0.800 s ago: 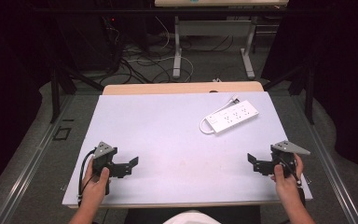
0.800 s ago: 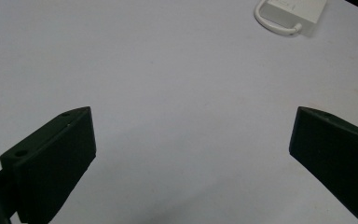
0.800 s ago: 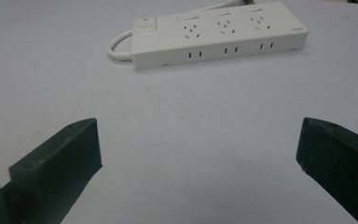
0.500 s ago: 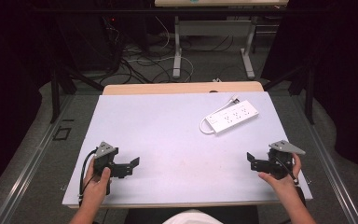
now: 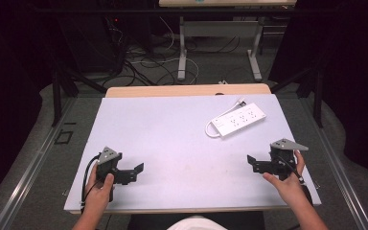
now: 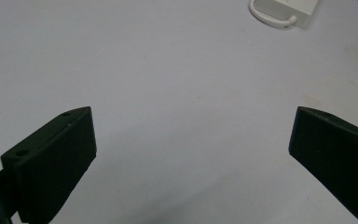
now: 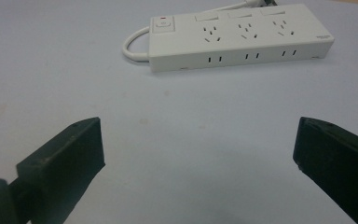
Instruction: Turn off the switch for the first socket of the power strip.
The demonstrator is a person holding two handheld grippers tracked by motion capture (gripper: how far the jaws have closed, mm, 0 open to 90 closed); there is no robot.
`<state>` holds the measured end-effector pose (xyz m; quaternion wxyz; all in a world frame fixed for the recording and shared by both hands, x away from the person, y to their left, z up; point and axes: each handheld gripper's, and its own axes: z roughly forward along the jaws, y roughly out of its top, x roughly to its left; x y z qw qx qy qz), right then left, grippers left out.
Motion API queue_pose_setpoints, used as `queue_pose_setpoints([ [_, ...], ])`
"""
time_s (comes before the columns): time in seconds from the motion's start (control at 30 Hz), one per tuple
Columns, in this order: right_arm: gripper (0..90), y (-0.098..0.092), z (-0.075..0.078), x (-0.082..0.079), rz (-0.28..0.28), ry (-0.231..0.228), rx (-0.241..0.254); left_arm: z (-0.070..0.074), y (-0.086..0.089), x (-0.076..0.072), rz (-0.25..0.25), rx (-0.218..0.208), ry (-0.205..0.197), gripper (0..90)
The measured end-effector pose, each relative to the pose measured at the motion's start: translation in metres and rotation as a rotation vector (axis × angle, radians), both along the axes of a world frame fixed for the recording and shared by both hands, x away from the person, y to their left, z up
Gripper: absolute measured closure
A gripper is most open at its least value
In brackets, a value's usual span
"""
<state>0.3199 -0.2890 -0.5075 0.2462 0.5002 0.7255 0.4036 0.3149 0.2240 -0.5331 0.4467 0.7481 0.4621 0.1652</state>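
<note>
The jaws of the right gripper are spread wide, and nothing but bare tabletop is seen between them in the right gripper view; they are pointed toward the power strip, which is lying well apart from them. The jaws of the left gripper are likewise released, with only the pale surface between them, and one end of the power strip and its looped white cord are seen far ahead of them in the left gripper view. Each gripper is held by a hand, the right hand nearer to the power strip than the left hand. The power strip is laid flat on the white table, sockets up, at a slant, nearer the table's far edge than either gripper.
</note>
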Motion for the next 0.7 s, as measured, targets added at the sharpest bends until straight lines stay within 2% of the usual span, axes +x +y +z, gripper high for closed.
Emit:
queue_pose_setpoints([
  [0.3,0.0,0.01,0.015,0.013,0.055,-0.021,-0.036,0.0,0.003,-0.002,0.017,-0.004,0.002,0.4],
  [0.37,0.0,0.011,0.02,0.017,0.069,-0.009,-0.02,0.0,0.004,-0.002,0.017,-0.004,0.002,0.5],
  [0.53,0.0,0.014,0.028,0.021,0.076,0.002,-0.021,-0.001,0.004,-0.002,0.017,-0.002,0.004,0.5],
  [0.7,0.0,0.019,0.036,0.028,0.094,0.006,-0.052,-0.001,0.004,-0.002,0.016,0.0,0.004,0.5],
])
